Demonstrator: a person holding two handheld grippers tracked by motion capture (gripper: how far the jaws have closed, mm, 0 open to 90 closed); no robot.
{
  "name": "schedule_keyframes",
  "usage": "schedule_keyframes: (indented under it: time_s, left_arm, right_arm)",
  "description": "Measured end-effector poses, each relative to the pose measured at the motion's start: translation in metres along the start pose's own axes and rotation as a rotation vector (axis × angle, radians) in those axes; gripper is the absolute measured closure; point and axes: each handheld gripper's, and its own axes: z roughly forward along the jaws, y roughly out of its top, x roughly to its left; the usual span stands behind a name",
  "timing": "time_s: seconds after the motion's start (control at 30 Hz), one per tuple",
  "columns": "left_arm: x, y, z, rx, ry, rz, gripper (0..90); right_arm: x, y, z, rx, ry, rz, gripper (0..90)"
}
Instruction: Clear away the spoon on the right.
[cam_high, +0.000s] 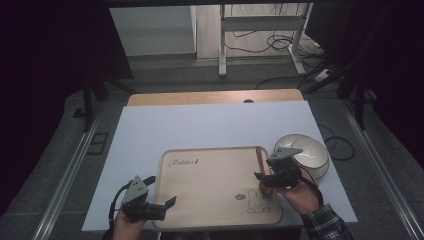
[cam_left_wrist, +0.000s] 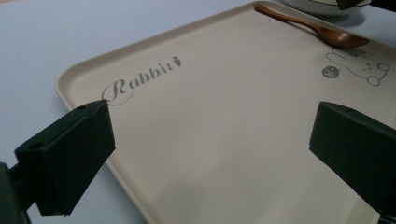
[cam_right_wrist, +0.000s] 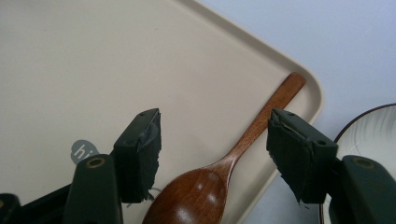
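On tray (cam_right_wrist: 70, 70), spoon (cam_right_wrist: 224, 163) between right hand-held gripper (cam_right_wrist: 215, 158) jaws

A: Where is free room on the table (cam_high: 150, 125)?

B: The far half and the left side are bare. The middle of the tray (cam_high: 210, 185) is bare too.

A: What stands in the way?

B: The wooden spoon (cam_high: 260, 165) lies along the tray's right edge, and the white bowl (cam_high: 312, 152) sits just beside that edge. The right gripper (cam_high: 267, 175) hangs over the spoon, the left gripper (cam_high: 162, 192) at the tray's left rim.
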Motion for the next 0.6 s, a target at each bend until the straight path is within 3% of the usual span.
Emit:
schedule_keyframes:
  time_s: [0.6]
  left_arm:
    - [0.0, 0.0, 0.0, -0.002, -0.003, -0.007, 0.0]
  right_arm:
    - [0.0, -0.013, -0.011, -0.034, -0.003, 0.004, 21.0]
